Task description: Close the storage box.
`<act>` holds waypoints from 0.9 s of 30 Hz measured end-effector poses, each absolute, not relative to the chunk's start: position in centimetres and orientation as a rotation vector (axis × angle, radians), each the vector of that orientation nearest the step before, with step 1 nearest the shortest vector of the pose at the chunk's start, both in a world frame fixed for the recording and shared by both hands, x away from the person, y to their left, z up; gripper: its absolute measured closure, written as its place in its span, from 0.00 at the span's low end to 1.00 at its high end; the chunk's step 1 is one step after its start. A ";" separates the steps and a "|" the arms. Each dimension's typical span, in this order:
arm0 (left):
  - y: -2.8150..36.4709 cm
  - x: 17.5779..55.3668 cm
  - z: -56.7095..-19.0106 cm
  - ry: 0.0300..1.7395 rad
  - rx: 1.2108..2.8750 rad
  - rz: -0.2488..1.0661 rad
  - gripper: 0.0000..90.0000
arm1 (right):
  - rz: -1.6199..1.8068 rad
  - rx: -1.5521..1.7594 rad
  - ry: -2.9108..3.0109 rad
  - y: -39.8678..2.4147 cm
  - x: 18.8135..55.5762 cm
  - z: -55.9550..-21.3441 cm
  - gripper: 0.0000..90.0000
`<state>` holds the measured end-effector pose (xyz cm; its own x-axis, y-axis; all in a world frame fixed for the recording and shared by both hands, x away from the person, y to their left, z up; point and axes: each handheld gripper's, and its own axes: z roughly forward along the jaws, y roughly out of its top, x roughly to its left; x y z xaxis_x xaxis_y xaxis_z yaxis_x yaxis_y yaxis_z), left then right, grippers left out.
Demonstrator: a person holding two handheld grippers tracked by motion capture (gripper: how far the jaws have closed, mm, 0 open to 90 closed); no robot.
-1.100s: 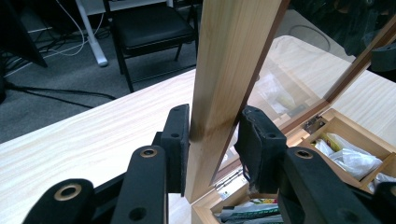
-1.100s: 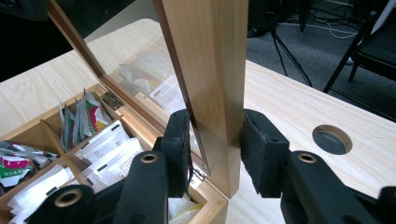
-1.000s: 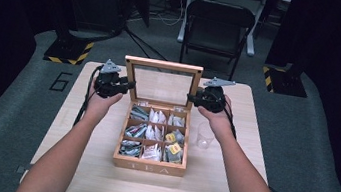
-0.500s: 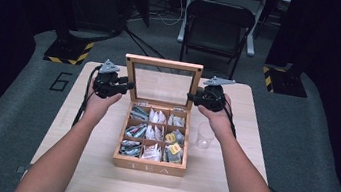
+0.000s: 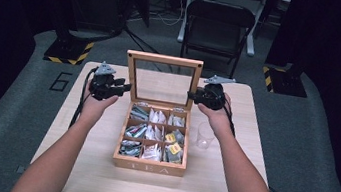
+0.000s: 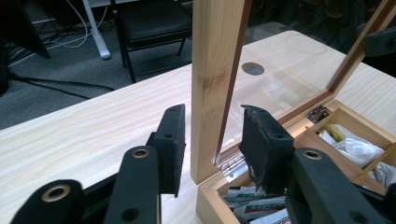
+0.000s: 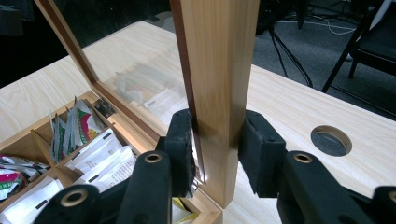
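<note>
A wooden tea box [image 5: 148, 166] sits mid-table with its glass lid [image 5: 166, 60] standing upright. Several tea bags [image 5: 152, 136] fill its compartments. My left gripper [image 5: 126, 87] straddles the lid's left frame post [image 6: 210, 70]. Its jaws have just been opening, and the pads [image 6: 172, 140] stand off the wood with small gaps on both sides. My right gripper [image 5: 191, 95] is shut on the lid's right frame post [image 7: 219, 56], with both pads [image 7: 183, 140] pressed against it.
A clear plastic cup [image 5: 205, 135] stands just right of the box, under my right forearm. A round cable hole [image 7: 330, 140] is cut in the tabletop behind the lid. A black folding chair [image 5: 218, 19] stands beyond the far edge.
</note>
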<state>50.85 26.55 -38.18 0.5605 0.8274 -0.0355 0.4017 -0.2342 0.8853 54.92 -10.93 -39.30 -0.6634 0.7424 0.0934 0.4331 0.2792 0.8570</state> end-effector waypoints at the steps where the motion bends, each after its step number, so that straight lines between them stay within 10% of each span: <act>1: 26.6 50.8 -38.2 1.007 1.849 0.560 0.65 | 1.330 1.067 2.233 -10.9 55.0 -39.3 0.73; 27: 26.8 49.3 -37.7 0.992 1.840 0.542 0.61 | 1.310 1.129 2.227 -10.7 56.4 -39.3 0.73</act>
<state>49.32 26.76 -37.73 0.5742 0.8172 -0.0496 0.3998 -0.2271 0.8880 56.38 -10.69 -39.33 -0.6361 0.7633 0.1128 0.4695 0.2670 0.8416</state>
